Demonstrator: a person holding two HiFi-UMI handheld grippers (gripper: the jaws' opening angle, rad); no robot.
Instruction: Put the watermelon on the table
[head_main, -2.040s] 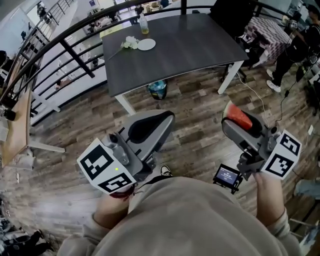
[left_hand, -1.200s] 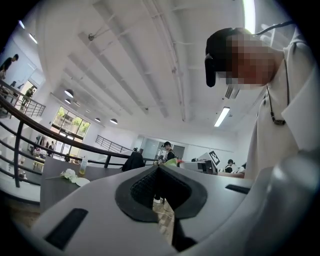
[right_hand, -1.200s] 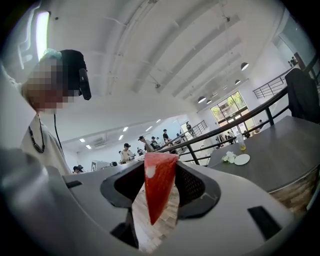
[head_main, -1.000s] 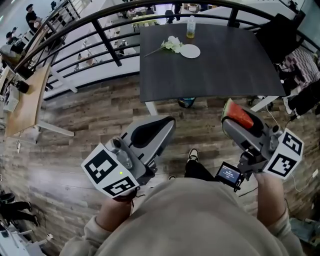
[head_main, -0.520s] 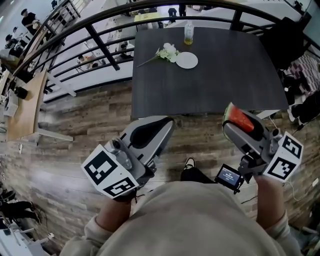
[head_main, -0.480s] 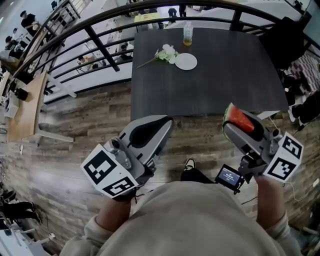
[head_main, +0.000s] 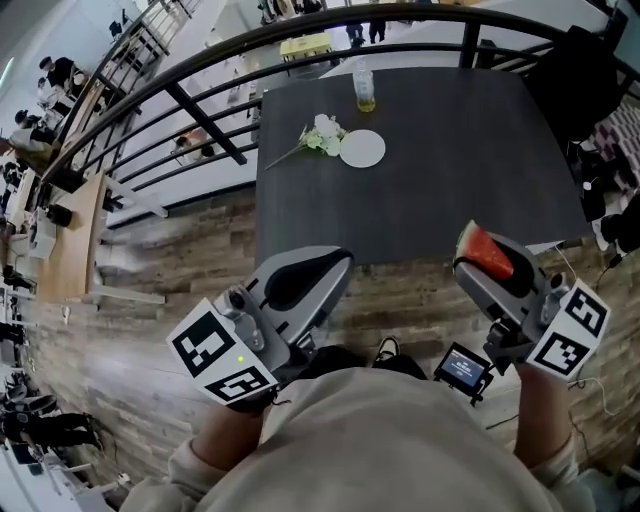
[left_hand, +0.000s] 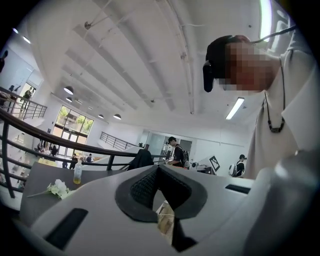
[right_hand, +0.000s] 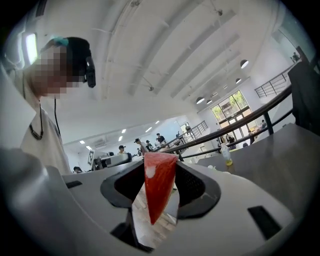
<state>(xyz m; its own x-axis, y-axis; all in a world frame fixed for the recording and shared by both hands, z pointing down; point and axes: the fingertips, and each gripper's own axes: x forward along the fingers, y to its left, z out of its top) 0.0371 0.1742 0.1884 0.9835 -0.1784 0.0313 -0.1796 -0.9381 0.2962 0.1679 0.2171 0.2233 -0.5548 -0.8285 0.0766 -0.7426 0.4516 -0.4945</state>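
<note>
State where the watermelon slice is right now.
The watermelon slice is clamped in the right claw, at the right of the head view, by the near edge of the dark table and well short of the white plate.

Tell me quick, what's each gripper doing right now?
Left gripper: closed, empty.
Right gripper: closed on the watermelon.

So the watermelon slice (head_main: 487, 252) is a red triangular wedge with a thin green rind edge, clamped between the jaws of the right gripper (head_main: 472, 243) and sticking out past the tips. It's in the air by the near edge of the dark grey table (head_main: 450, 150), not on it yet.
</note>
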